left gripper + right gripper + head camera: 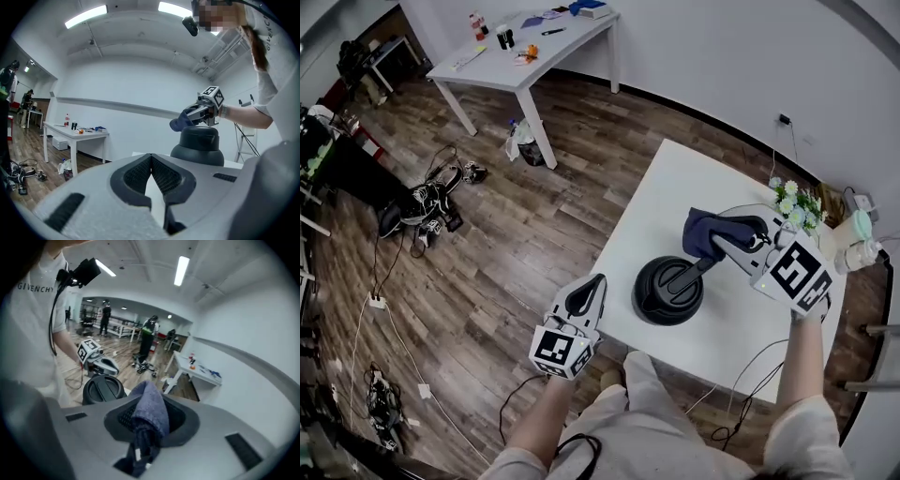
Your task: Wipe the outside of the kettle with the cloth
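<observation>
Hovering nearest: the left gripper (596, 284) sits at the near left corner of the white table (675, 183); its 2 jaws are pressed together with nothing between them.
Kettle: the black kettle (668, 289) stands upright on the table close to its near edge, lid on, just beyond the left gripper.
Right gripper: the right gripper (722, 236) is held over the table on the kettle's far right side, with its jaws clamped on the cloth.
Cloth: the dark blue cloth (705, 228) is bunched between those jaws and hangs by the kettle's top; whether it touches the kettle cannot be told.
Flowers: a small bunch of white flowers (792, 199) stands at the table's far right edge.
Floor: wood planks with a tangle of cables (427, 206) well to the left.
Far desk: a white desk (525, 56) against the wall carries bottles and small items.
</observation>
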Action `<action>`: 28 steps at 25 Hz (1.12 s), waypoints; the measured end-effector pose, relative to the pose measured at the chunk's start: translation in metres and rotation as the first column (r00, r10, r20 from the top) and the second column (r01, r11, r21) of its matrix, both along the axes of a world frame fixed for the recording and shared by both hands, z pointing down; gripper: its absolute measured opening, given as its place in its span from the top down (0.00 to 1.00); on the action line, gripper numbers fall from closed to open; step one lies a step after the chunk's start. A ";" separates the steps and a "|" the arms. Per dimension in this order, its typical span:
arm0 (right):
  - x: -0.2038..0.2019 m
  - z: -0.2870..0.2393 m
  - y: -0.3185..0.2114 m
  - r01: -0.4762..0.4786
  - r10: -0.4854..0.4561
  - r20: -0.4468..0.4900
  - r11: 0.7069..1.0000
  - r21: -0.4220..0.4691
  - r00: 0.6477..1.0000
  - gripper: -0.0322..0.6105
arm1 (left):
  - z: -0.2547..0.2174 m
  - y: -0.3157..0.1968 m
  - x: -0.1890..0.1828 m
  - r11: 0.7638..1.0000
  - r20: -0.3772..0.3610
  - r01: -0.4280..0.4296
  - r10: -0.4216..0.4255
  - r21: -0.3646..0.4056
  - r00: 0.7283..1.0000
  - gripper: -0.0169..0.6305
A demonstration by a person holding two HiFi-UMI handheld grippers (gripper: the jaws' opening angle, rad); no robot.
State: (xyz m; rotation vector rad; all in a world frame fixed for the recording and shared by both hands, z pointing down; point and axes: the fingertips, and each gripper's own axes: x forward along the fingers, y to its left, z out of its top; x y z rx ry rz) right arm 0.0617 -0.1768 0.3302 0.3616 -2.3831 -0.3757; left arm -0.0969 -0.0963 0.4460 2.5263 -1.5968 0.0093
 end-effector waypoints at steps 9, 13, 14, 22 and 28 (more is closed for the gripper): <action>-0.092 0.053 0.029 0.357 -0.409 -0.335 0.911 -0.208 0.849 0.84 | -0.006 0.010 -0.039 0.993 -0.001 0.117 -0.117 0.009 0.993 0.96; -0.124 0.058 0.058 0.473 -0.536 -0.344 0.844 -0.253 0.771 0.84 | -0.003 0.019 -0.063 0.985 -0.003 0.171 -0.171 0.000 0.985 0.96; -0.128 0.057 0.066 0.500 -0.565 -0.344 0.825 -0.263 0.750 0.84 | -0.003 0.020 -0.068 0.984 -0.005 0.180 -0.181 -0.001 0.984 0.96; -0.122 0.035 0.141 0.686 -0.757 -0.202 0.650 -0.326 0.622 0.84 | -0.002 0.020 -0.066 0.983 -0.022 0.181 -0.181 0.010 0.983 0.96; -0.117 -0.051 0.063 0.358 -0.313 0.334 0.930 -0.082 0.889 0.84 | -0.011 0.008 -0.047 0.991 -0.032 0.129 -0.128 0.021 0.991 0.96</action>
